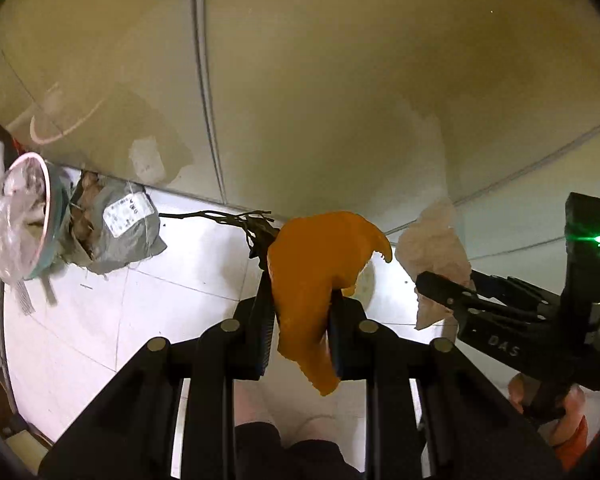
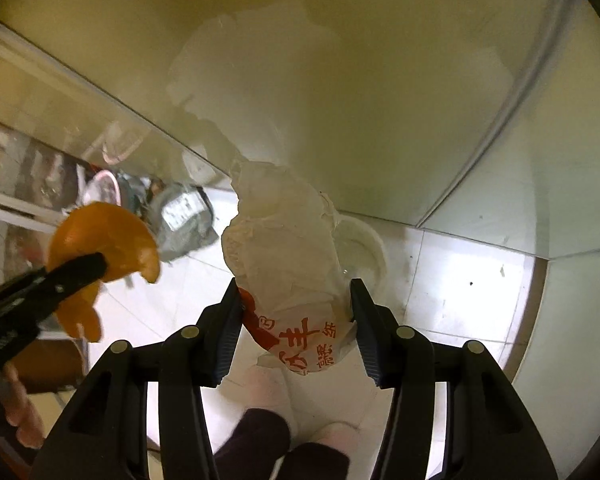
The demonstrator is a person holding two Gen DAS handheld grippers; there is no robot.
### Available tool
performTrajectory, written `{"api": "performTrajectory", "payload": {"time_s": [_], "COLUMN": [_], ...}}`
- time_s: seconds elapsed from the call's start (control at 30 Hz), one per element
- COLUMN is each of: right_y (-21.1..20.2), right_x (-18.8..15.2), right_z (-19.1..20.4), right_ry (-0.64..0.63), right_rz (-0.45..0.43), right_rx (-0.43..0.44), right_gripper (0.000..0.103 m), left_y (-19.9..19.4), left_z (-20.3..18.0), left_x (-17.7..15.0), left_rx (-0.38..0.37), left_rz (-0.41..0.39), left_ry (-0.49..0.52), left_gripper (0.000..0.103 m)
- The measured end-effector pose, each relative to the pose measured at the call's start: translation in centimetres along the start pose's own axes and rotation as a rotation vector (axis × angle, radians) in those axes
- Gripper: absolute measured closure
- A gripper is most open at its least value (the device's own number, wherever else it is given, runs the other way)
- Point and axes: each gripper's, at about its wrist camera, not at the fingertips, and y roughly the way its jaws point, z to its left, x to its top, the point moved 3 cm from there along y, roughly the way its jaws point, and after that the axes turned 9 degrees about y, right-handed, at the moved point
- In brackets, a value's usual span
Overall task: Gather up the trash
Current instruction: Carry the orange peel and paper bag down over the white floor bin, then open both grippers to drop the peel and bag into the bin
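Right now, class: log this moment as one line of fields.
left gripper: shut on orange peel | right gripper: shut on crumpled wrapper | below: white tiled floor | peel, wrapper: not dropped

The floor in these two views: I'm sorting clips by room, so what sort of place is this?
Probably a home, at a floor corner by a wall. Pale floor tiles meet a glossy wall panel, and an overfilled waste bin stands beside a grey parcel bag. Which room, I cannot tell.

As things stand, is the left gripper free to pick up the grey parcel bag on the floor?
Probably not yet. The left gripper is shut on the orange peel, so its fingers are occupied. The grey parcel bag lies unobstructed on the floor tiles by the wall.
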Motion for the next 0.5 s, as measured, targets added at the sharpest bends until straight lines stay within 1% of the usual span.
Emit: {"api": "performTrajectory", "payload": {"time_s": [0.1,0.13,0.27,0.3,0.43,0.5], "right_y": [1.6,1.9,2.3,2.6,2.4,2.1], "right_x": [0.3,0.4,0.9,1.0,1.4,1.6], "right_z": [0.1,0.0,0.2,-0.5,-1.6,-2.3], "right_ry": [-0.014,-0.015,-0.015,-0.015,0.0,0.004], "right_rz": [0.016,0.023,0.017,0.016,0.006,0.001], "right_rx": [-0.025,-0.025,-0.016,-0.011,0.032,0.034], "right_gripper": [0.047,0.043,0.038,0.035,0.032,0.03], "left_y": [1.9,2.1,3.8,4.2,6.6,7.7], "left_z": [0.4,0.3,-0.2,-0.4,-1.5,-2.0], "left_x": [-0.4,-0.4,-0.7,-0.7,-0.4,-0.3], "left_rx": [0.016,0.018,0.014,0.012,-0.005,-0.014], "left_rz": [0.017,0.02,0.04,0.048,0.085,0.1], "left_ry": [0.003,0.004,0.007,0.007,0.02,0.026], "left_gripper": [0.081,0.081,0.08,0.08,0.08,0.08]}}
